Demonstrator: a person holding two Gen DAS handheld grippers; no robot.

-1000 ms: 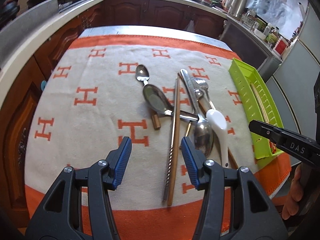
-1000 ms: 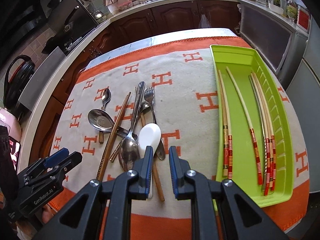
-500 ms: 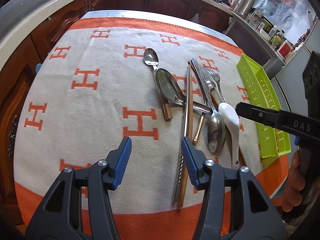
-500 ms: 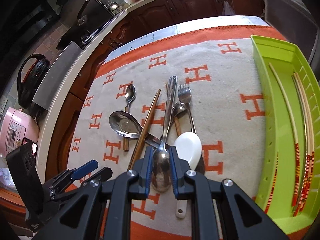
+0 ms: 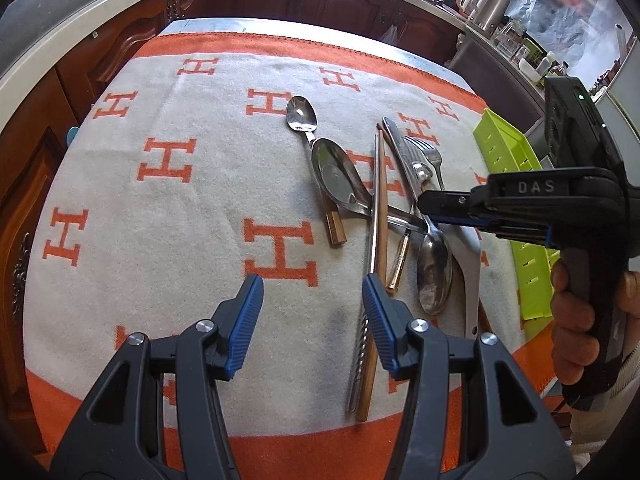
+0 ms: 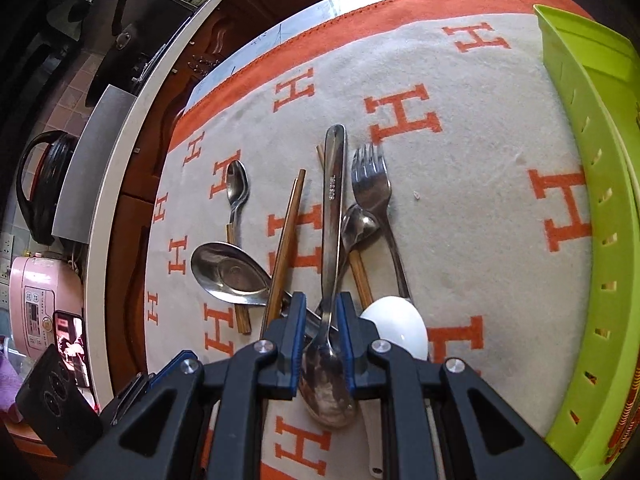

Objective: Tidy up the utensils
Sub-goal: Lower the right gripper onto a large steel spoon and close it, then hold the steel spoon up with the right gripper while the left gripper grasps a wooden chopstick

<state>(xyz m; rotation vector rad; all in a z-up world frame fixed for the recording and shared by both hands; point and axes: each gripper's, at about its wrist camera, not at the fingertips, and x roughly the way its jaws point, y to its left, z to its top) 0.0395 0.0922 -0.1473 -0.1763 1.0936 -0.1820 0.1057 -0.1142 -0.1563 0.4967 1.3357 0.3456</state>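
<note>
**Right tool straddles steel spoon in utensil pile**

On a bench draped with a cream cloth (image 6: 472, 216) patterned with orange H marks, the right tool (image 6: 322, 344) is lowered over a long steel spoon (image 6: 334, 216), its blue-padded fingers (image 6: 297, 344) on either side of the neck just above the bowl. The jaws are narrowed around the spoon; whether the pads actually press on the metal cannot be told. The spoon lies in a loose pile with a fork (image 6: 372, 184), a broad steel serving spoon (image 6: 228, 272), a small teaspoon (image 6: 237, 188), brown chopsticks (image 6: 286, 240) and a white ceramic spoon (image 6: 396, 326), several crossing one another. The white spoon sits just beside the right tool's finger.

From the left wrist camera, the left tool (image 5: 312, 320) hovers released above the cloth, jaws spread wide, nothing between them; a metal chopstick (image 5: 375, 208) and a wooden one run alongside its right finger. A lime-green tray (image 6: 592, 216) stands at the cloth's right edge, apart from the pile, with red-banded chopstick ends just visible at its near corner.
</note>
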